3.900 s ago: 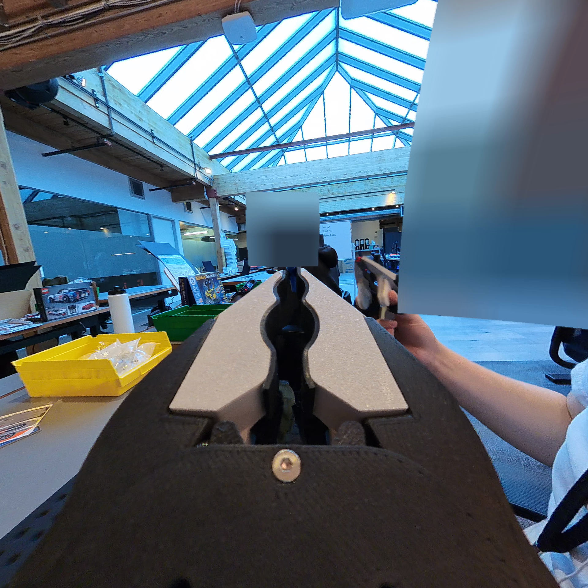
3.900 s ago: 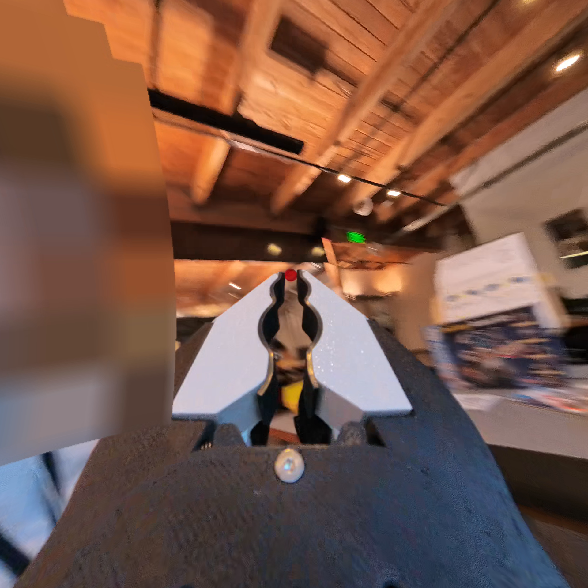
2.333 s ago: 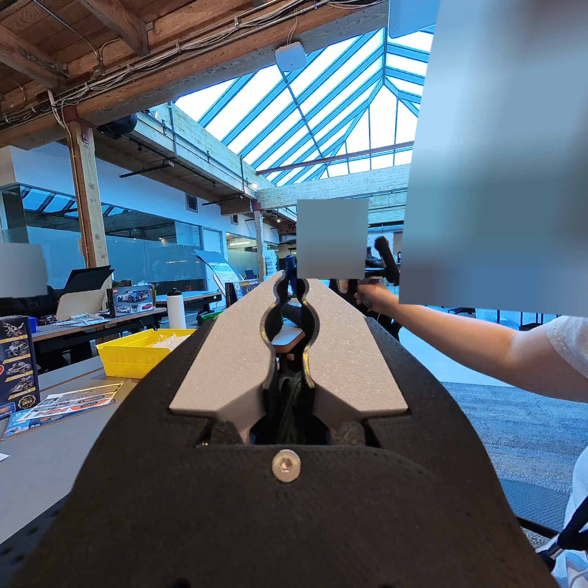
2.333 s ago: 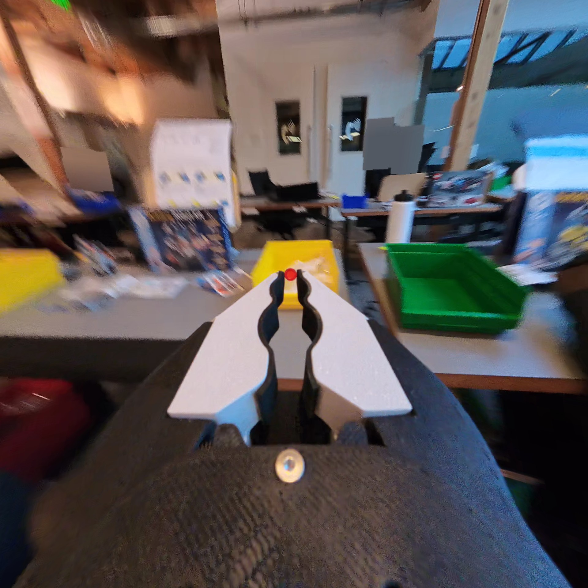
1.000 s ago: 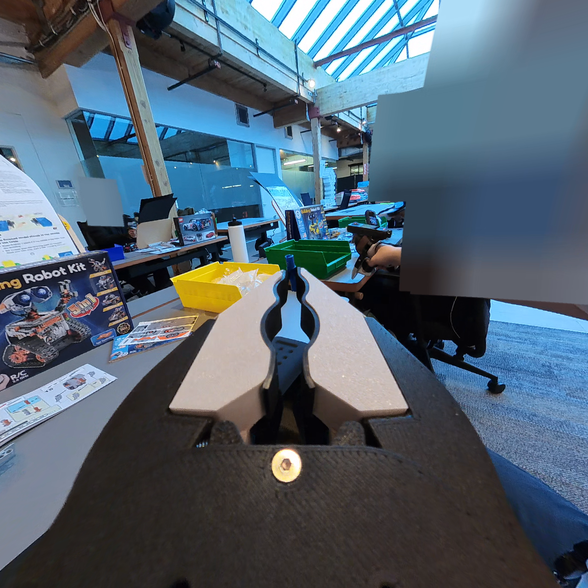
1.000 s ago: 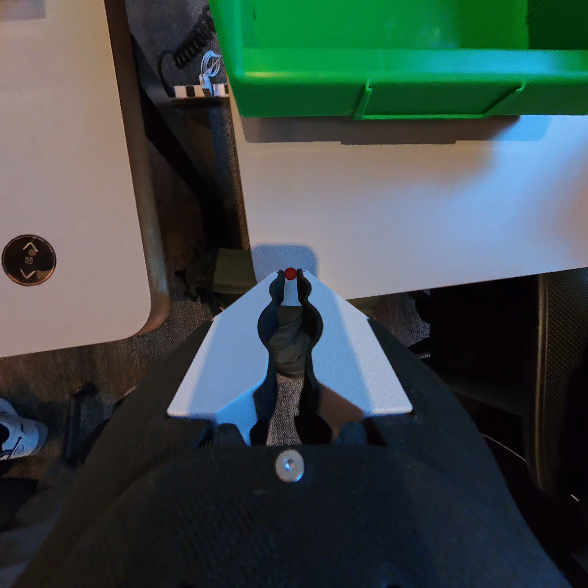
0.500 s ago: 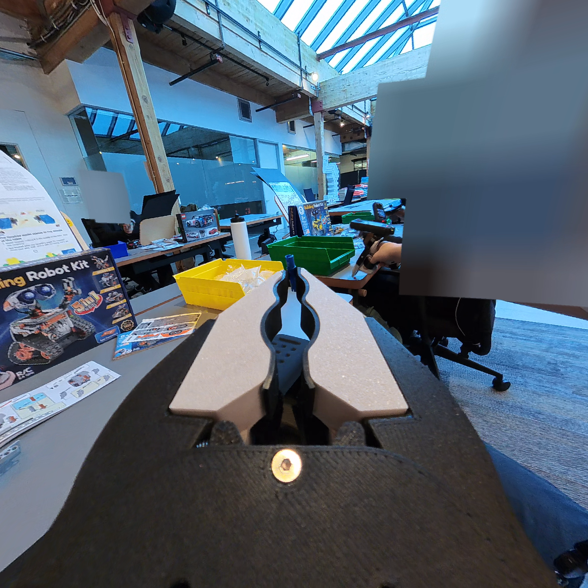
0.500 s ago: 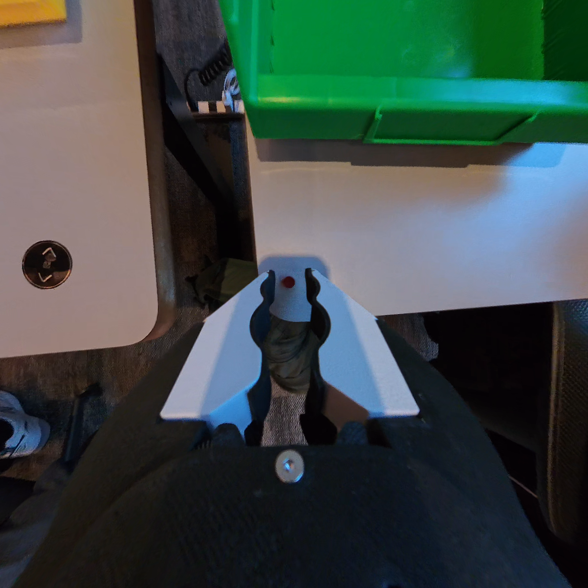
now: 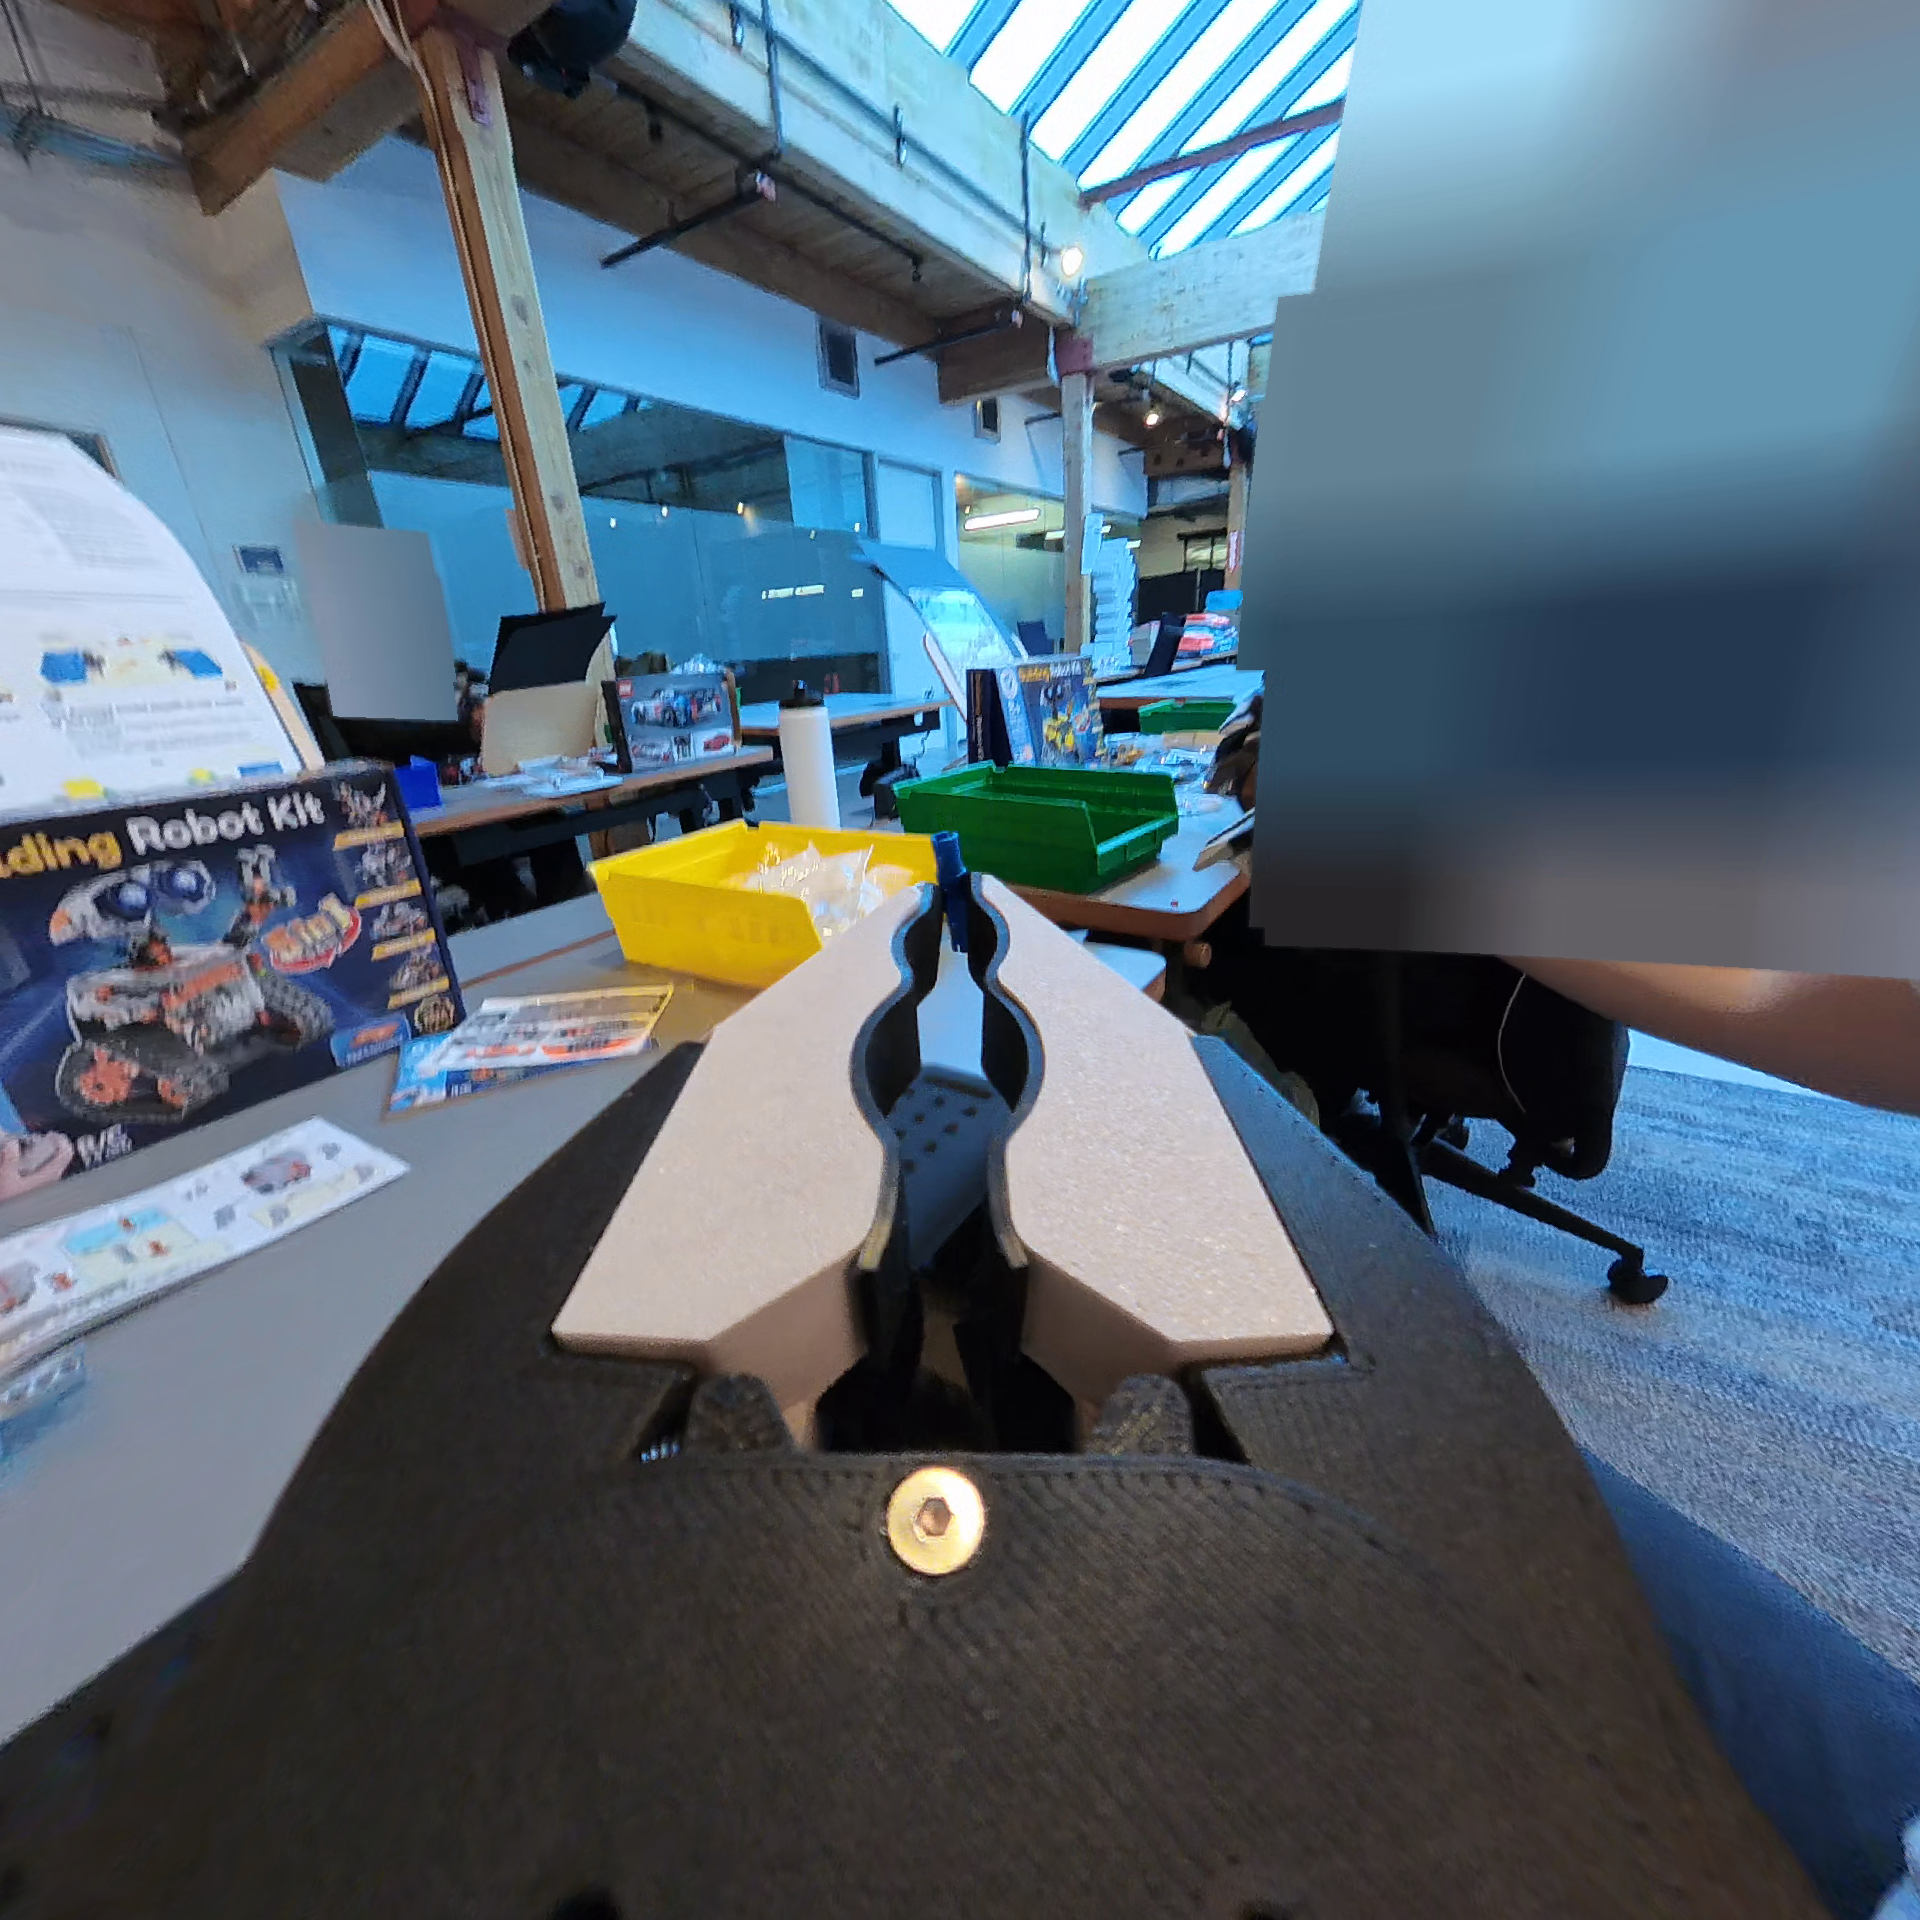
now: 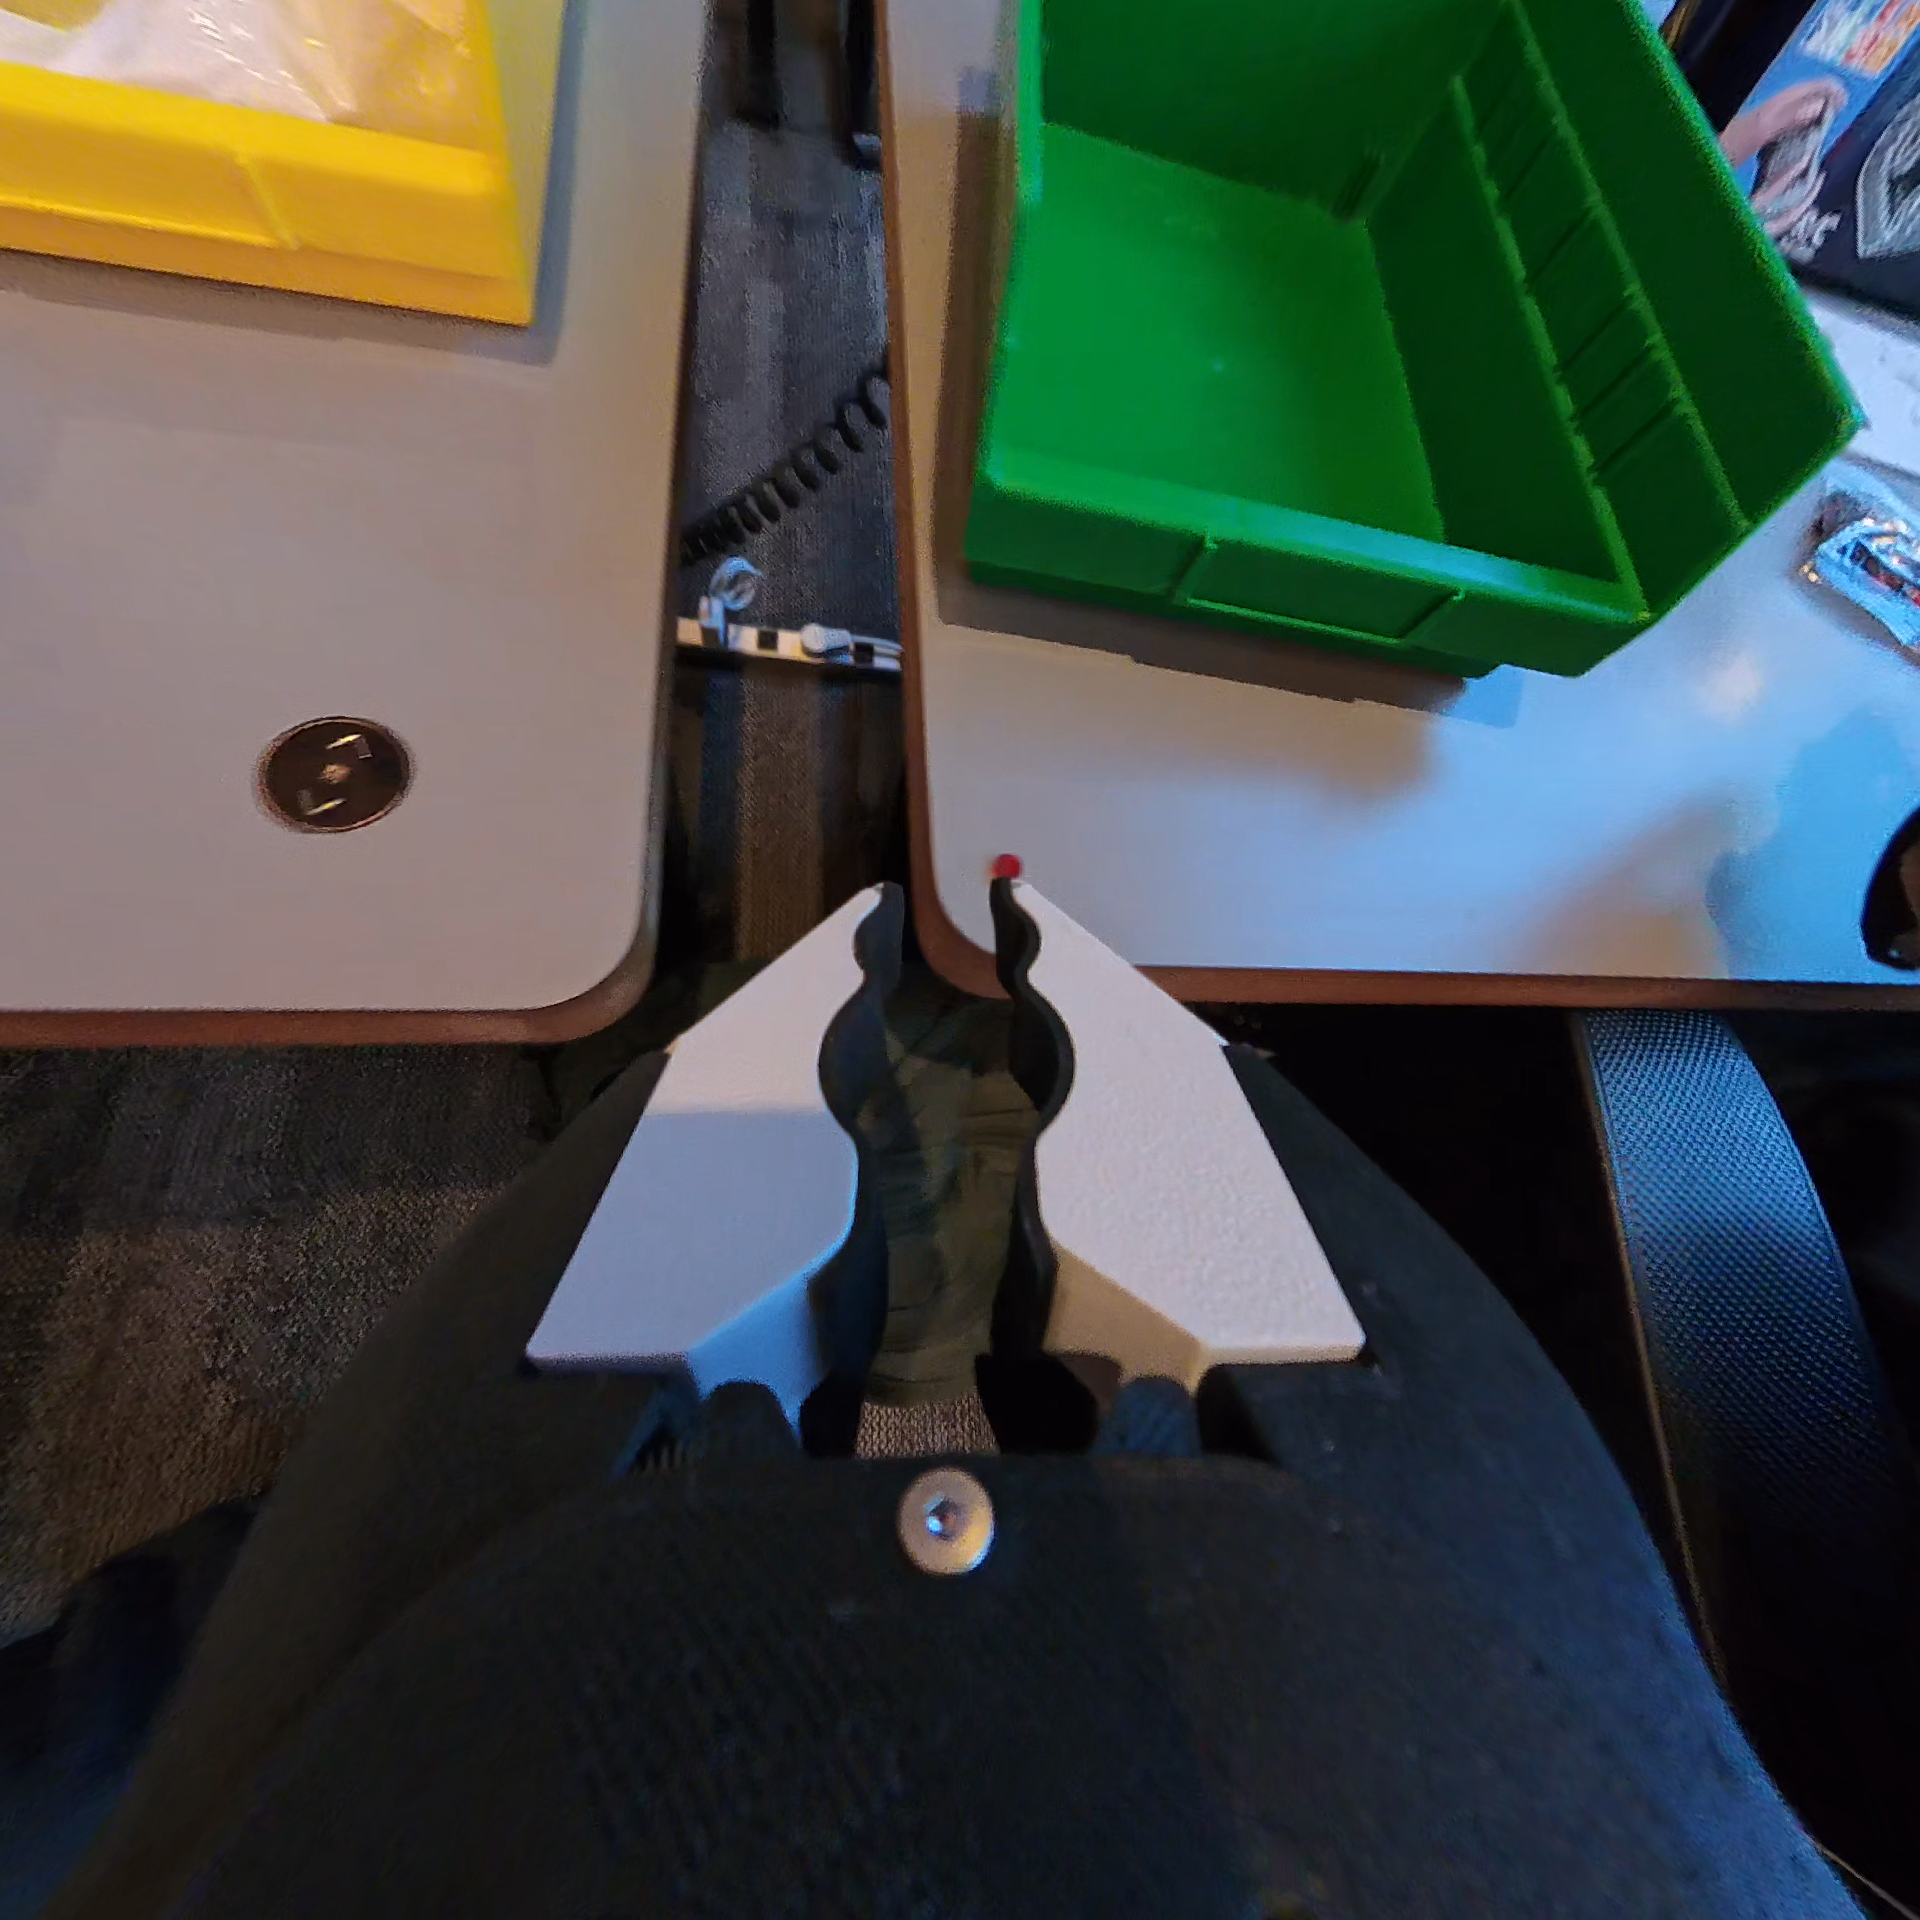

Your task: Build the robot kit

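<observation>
- Fingers (image 9: 769, 1143) on the left gripper (image 9: 951, 914) are pressed together at the tips with nothing between them. It hangs above the near edge of a grey desk (image 9: 260, 1403) and touches nothing.
- On the right gripper (image 10: 945, 894) the fingers (image 10: 1164, 1195) stand apart and hold nothing. They hover just over the near left corner of the right-hand desk (image 10: 1351, 831).
- Nearest to the right gripper is a green bin (image 10: 1195, 540), a little way in from that corner, with nothing visible inside.
- A yellow bin (image 10: 312, 208) sits towards the far right corner of the left-hand desk (image 10: 312, 520), with clear plastic bags in it.
- Both bins look to me like stiff, light moulded plastic, probably a bit slick. The front lip or a side wall seems the natural place to pinch one.
- The bags look soft and crinkly and would likely give under a pinch.
- Counting from above: two desks, one yellow bin, one green bin, one round button (image 10: 332, 774) set into the left-hand desk, one foil packet (image 10: 1870, 561) by the right edge.
- The left wrist view adds one toy box (image 9: 208, 935), two leaflets (image 9: 530, 1034) and one white bottle (image 9: 808, 764).
</observation>
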A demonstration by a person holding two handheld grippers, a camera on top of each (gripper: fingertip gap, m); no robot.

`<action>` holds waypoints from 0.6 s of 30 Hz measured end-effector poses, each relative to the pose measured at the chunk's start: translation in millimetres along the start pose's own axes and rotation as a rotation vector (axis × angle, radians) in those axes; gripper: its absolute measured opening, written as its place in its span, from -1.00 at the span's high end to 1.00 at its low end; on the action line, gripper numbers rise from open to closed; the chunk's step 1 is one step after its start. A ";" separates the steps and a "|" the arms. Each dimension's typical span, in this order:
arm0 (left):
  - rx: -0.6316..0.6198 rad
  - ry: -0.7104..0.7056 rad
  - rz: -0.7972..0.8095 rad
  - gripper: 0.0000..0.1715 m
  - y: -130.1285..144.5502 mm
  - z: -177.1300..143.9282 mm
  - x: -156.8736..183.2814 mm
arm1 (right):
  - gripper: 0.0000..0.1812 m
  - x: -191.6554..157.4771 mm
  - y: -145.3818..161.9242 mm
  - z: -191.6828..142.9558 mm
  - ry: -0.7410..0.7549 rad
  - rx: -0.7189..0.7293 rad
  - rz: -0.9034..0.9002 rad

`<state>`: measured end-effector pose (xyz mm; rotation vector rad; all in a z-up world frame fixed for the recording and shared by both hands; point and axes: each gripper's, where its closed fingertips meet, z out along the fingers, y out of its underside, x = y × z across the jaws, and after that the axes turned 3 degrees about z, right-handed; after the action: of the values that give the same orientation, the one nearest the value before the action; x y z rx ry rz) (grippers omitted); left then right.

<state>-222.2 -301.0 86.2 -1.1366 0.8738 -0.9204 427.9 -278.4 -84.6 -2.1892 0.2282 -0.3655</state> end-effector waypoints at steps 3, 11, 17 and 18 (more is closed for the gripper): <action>-0.020 0.000 -0.025 0.97 9.9 -3.0 -3.6 | 0.81 -20.0 6.2 -12.5 -0.020 0.055 -0.015; -0.002 0.014 -0.042 0.97 14.5 2.0 -10.4 | 0.82 -48.8 6.1 -22.3 -0.046 0.077 -0.050; -0.003 0.009 -0.041 0.97 16.5 -2.1 -17.8 | 0.82 -79.2 1.7 -47.4 -0.083 0.129 -0.049; -0.001 0.003 -0.037 0.97 16.7 -4.4 -20.1 | 0.82 -94.4 -0.5 -57.1 -0.112 0.170 -0.044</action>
<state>-231.2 -281.2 71.0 -1.1562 0.8579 -0.9522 319.8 -293.3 -68.5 -2.0418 0.0835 -0.2752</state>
